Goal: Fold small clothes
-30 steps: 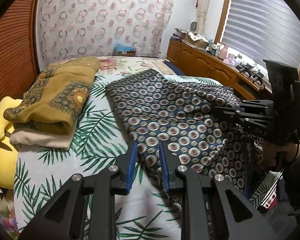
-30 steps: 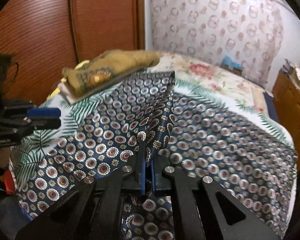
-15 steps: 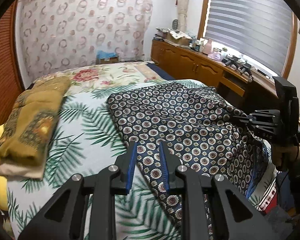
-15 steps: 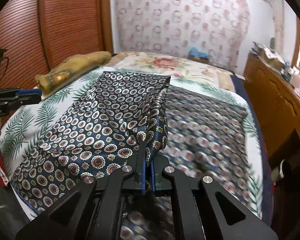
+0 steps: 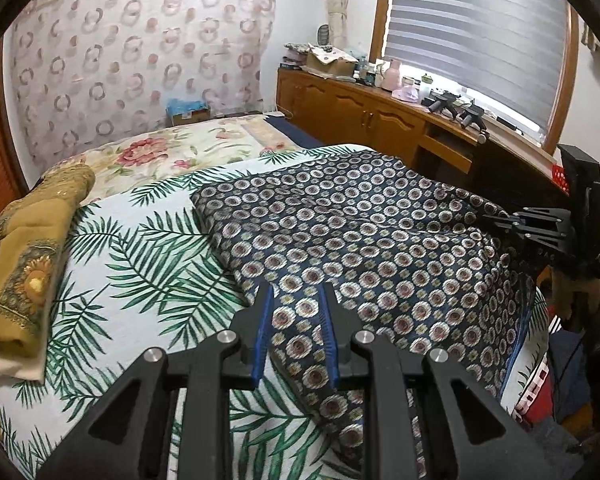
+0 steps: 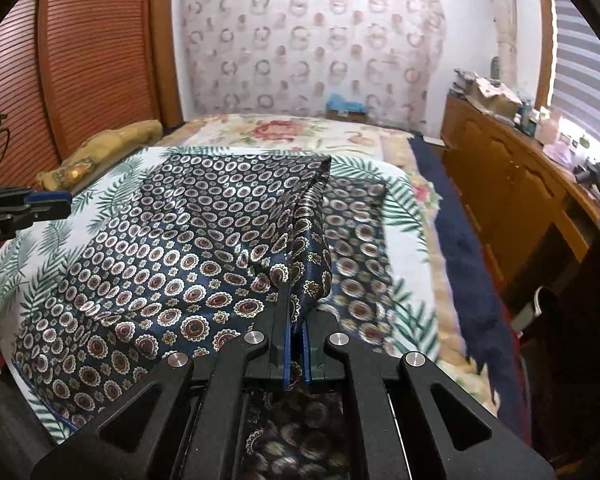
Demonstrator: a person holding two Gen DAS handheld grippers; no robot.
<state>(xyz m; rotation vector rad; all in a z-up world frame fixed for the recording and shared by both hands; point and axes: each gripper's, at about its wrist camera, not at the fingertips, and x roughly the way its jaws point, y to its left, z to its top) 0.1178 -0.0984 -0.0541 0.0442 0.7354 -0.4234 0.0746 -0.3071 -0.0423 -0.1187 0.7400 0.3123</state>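
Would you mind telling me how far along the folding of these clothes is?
Done: a mustard garment lies folded at the bed's edge. In hand: the right tongs are shut on a lifted edge of the navy patterned cloth, which seems part-folded; the left tongs hover slightly apart, holding nothing. Left: finishing this cloth's folds.

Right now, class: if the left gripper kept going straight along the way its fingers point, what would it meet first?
Most likely the navy patterned cloth spread on the bed: the left gripper, jaws apart and empty, aims down at its near edge. Depth is hard to judge.
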